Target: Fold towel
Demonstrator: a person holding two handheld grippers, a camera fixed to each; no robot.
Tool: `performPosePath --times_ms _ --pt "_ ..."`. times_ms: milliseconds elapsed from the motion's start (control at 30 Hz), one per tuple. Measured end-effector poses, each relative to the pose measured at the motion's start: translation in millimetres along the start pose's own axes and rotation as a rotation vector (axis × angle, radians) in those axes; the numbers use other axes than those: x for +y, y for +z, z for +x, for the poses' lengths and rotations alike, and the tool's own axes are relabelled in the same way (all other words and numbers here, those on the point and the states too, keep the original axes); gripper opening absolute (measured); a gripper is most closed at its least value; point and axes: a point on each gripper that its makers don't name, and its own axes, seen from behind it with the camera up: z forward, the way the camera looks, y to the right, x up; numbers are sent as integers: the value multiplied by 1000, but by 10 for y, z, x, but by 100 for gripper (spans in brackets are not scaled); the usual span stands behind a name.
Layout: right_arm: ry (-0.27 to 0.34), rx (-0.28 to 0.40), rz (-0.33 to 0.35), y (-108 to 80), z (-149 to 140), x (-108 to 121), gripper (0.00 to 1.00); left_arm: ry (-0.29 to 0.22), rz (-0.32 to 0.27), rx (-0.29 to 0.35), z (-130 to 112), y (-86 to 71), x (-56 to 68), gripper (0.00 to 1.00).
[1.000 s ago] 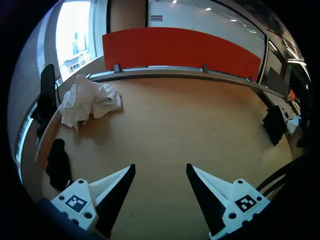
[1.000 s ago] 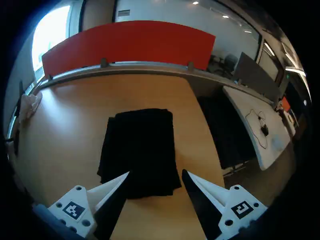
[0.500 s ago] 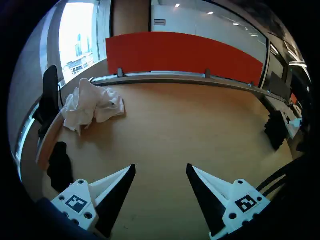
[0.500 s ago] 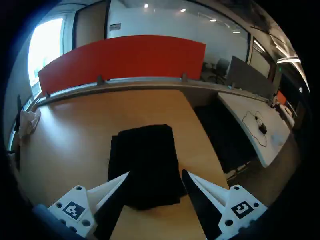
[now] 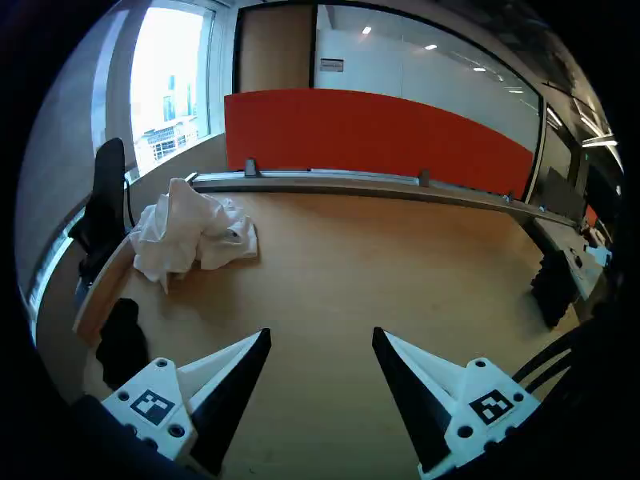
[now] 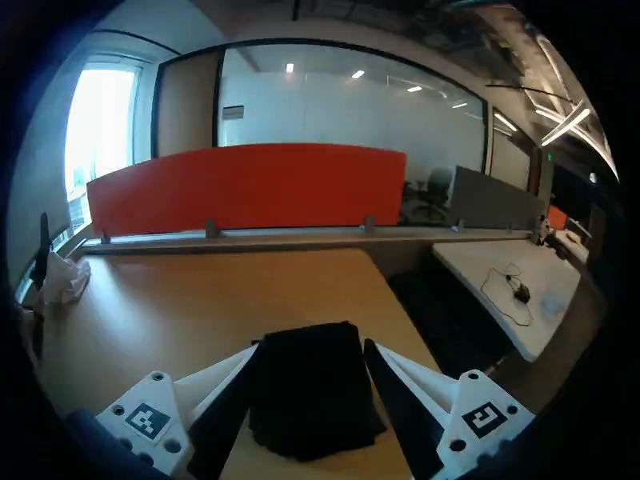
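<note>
While my left gripper [image 5: 320,330] and right gripper [image 6: 312,344] are hanging released, I am seeing the folded black towel [image 6: 312,392] lying on the light wooden tabletop [image 6: 200,304] between the right one's fingers.

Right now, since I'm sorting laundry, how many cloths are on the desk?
3: a crumpled white cloth far left on the desk, a folded black towel near its right edge, and a dark cloth, seemingly, at the left edge. Others may be hidden.

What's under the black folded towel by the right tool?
The black towel lies flat on the wooden table, near its right edge. Anything beneath or between the folded layers is covered.
</note>
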Motion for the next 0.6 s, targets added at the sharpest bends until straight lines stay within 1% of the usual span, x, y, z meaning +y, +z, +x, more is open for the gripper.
performPosePath --times_ms 100,267,367,600 --pt "3 50 -15 -50 128 -26 91 0 4 16 76 5 -1 94" --pt "25 138 -28 -152 311 -80 91 -5 2 54 203 -5 19 94" --pt "35 178 -32 -197 364 -101 92 -6 1 82 284 -17 34 94" --pt "39 227 -30 -270 444 -158 91 -12 9 155 480 -56 7 94"
